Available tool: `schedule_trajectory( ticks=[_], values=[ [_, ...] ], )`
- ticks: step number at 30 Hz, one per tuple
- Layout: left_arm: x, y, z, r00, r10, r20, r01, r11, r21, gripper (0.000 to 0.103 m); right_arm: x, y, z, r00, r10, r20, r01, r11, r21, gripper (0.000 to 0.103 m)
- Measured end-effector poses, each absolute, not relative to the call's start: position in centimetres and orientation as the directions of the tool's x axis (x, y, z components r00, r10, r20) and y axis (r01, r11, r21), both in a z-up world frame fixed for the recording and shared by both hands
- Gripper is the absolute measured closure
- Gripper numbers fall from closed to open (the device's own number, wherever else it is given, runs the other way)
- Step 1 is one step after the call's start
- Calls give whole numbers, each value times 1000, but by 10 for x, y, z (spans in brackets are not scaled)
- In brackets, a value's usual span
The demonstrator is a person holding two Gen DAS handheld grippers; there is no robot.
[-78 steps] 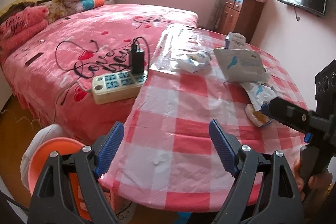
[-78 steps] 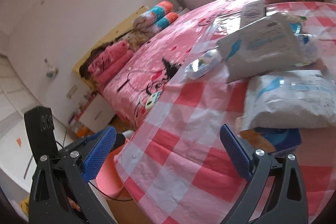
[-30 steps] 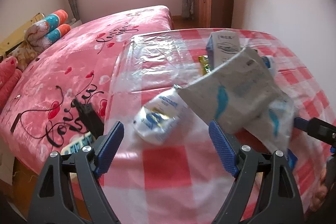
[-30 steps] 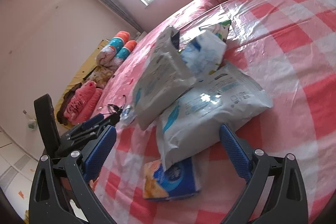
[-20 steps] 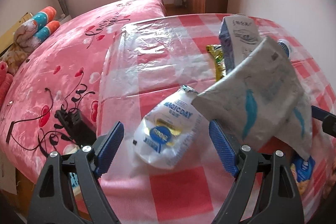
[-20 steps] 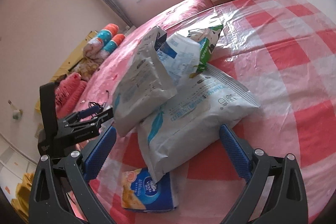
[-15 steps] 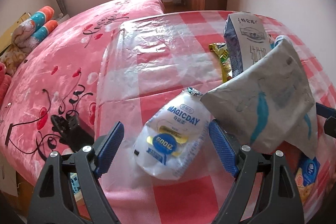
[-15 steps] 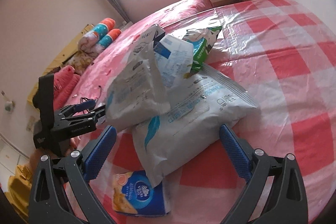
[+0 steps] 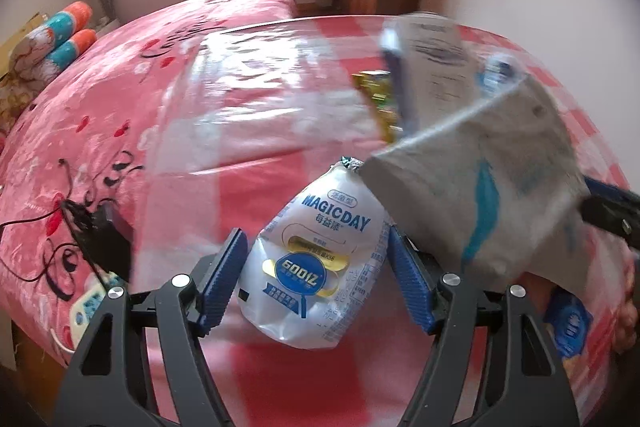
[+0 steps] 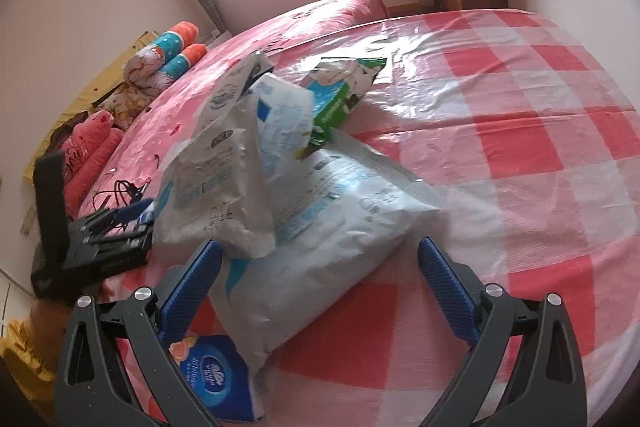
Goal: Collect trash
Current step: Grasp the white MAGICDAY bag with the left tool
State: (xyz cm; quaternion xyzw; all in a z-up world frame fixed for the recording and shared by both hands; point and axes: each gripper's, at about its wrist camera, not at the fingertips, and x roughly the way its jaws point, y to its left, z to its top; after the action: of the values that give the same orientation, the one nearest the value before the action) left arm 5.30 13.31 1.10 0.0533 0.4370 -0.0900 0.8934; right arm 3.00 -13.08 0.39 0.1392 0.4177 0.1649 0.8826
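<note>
— While its jaws are closing, what sits between the left gripper (image 9: 314,265)?
— The white MAGICDAY plastic pouch (image 9: 320,263), near the red-checked tabletop's (image 10: 520,155) left edge; pads not yet pressing.
— The right gripper (image 10: 320,287)?
— Wide, straddling the big white crinkled bag (image 10: 320,247).

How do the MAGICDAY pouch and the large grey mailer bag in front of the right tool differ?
The MAGICDAY pouch is small, glossy white with blue print; the grey mailer bag is far bigger and matte. The pouch sits between the closing left tool; the bag lies before the open right tool, untouched. Both rest on the checked tablecloth.
</note>
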Motion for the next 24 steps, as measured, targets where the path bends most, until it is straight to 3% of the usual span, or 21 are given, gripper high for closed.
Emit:
schedule_trajectory(
  ticks=[6,12,19,21,23,24],
  values=[
    [26,102,13,582,-165,-796,239,971,-27,33,25,-151,9,610,399,-685,-149,906,395,6],
    [2,84,14,571,-226,-789,233,967,-108,34,6,-162,26,656,430,-621,-157,882,444,6],
    [-18,89,14,568,-270,-778,185,962,-200,34,-4,-136,34,557,607,-566,-246,772,586,6],
    [-25,90,14,566,-285,-774,184,958,-219,35,-6,-124,33,525,635,-567,-260,754,603,7],
    [-31,90,13,562,-306,-768,190,952,-239,35,-4,-113,31,489,655,-576,-260,740,620,20],
    [-35,89,13,563,-312,-765,194,950,-245,35,-3,-110,30,476,658,-583,-252,737,627,21]
  ],
)
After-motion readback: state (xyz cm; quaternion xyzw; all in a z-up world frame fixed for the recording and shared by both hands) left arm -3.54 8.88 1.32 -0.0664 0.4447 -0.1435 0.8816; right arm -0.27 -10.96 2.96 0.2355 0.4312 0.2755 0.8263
